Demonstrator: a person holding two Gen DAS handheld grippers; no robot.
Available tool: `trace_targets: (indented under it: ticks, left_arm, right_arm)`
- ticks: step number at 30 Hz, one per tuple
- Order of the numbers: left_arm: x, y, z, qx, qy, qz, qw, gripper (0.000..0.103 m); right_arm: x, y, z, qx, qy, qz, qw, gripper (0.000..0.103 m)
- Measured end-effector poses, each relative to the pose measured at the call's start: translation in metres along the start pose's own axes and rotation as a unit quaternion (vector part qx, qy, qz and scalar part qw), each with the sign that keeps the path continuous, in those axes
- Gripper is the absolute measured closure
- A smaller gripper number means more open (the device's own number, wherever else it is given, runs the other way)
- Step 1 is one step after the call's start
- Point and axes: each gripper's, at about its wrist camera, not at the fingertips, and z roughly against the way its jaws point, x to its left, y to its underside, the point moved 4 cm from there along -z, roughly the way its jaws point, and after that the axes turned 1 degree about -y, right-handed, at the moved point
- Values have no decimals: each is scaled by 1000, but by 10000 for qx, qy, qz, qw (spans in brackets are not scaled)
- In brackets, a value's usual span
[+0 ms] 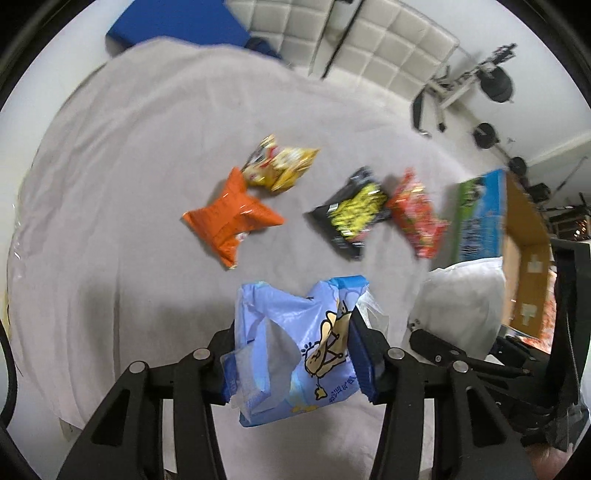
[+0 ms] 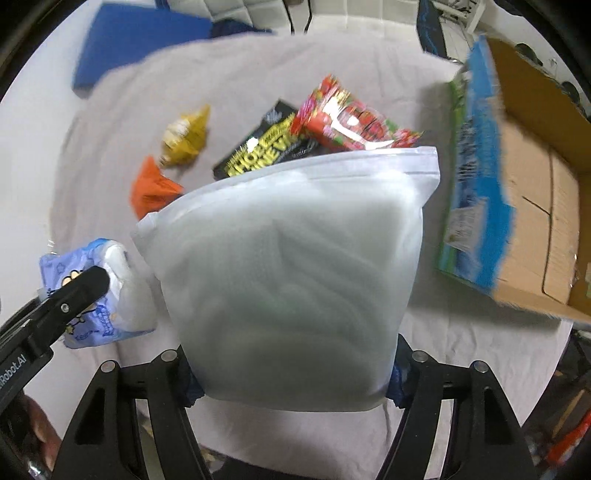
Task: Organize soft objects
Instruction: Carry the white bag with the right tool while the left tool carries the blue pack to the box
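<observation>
My left gripper (image 1: 291, 354) is shut on a light blue tissue pack (image 1: 295, 343) with a cartoon print, held above the white sheet; the pack also shows in the right wrist view (image 2: 99, 291). My right gripper (image 2: 291, 387) is shut on a frosted white zip bag (image 2: 291, 266), held upright; it also shows in the left wrist view (image 1: 461, 306). On the sheet lie an orange packet (image 1: 232, 218), a yellow packet (image 1: 280, 166), a black-and-yellow packet (image 1: 351, 214) and a red packet (image 1: 417, 218).
An open cardboard box (image 2: 528, 192) with a blue-green printed flap stands at the right. A blue pad (image 1: 177, 22) lies at the far edge of the sheet (image 1: 129, 166). A quilted white couch (image 1: 388, 40) and exercise gear (image 1: 491, 81) stand beyond.
</observation>
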Motion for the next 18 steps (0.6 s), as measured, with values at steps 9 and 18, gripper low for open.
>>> trace_targets:
  ticks: [9,18]
  left_arm:
    - [-119,9,48,-503,550,-827,9938,56]
    - [-240,6,64,-793,855,-1509,9816,56]
  right_arm:
    - [-59,19,111,-776,-361,-500,9951,28]
    - [-160,58,223,-1454,-292,-1048,9834,28]
